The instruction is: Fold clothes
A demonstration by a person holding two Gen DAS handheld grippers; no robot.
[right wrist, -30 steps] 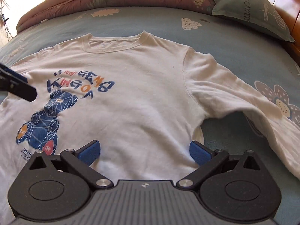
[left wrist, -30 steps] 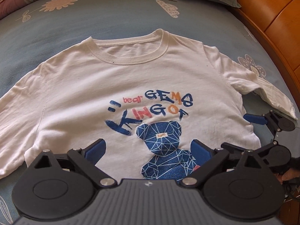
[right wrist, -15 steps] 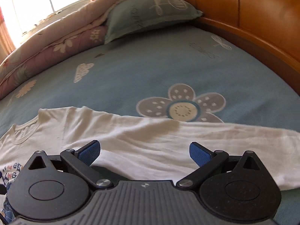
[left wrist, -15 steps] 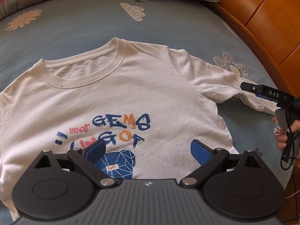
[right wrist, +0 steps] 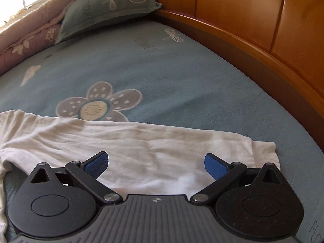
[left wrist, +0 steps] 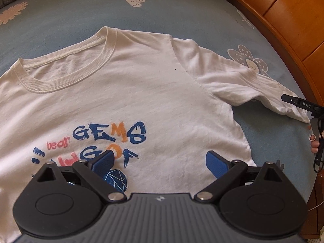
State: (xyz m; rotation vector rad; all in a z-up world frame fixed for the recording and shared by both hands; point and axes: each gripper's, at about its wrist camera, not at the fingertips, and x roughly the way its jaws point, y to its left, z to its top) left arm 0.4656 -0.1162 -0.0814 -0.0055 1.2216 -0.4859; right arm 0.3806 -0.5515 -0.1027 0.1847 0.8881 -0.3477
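The left hand-held gripper hangs released, its blue pads spread wide over the lower chest of a white T-shirt, just above the blue bear print and the lettering "bear GEMS". Nothing sits between its fingers. The right hand-held gripper is likewise released, pads wide apart, poised over the shirt's long sleeve close to the ribbed cuff; whether it touches the cloth cannot be told. In the left view it shows at the sleeve's end, with part of a hand below it. The T-shirt lies flat, front up, on the blue flowered bedsheet. A green pillow rests by the wooden headboard. No containers appear.
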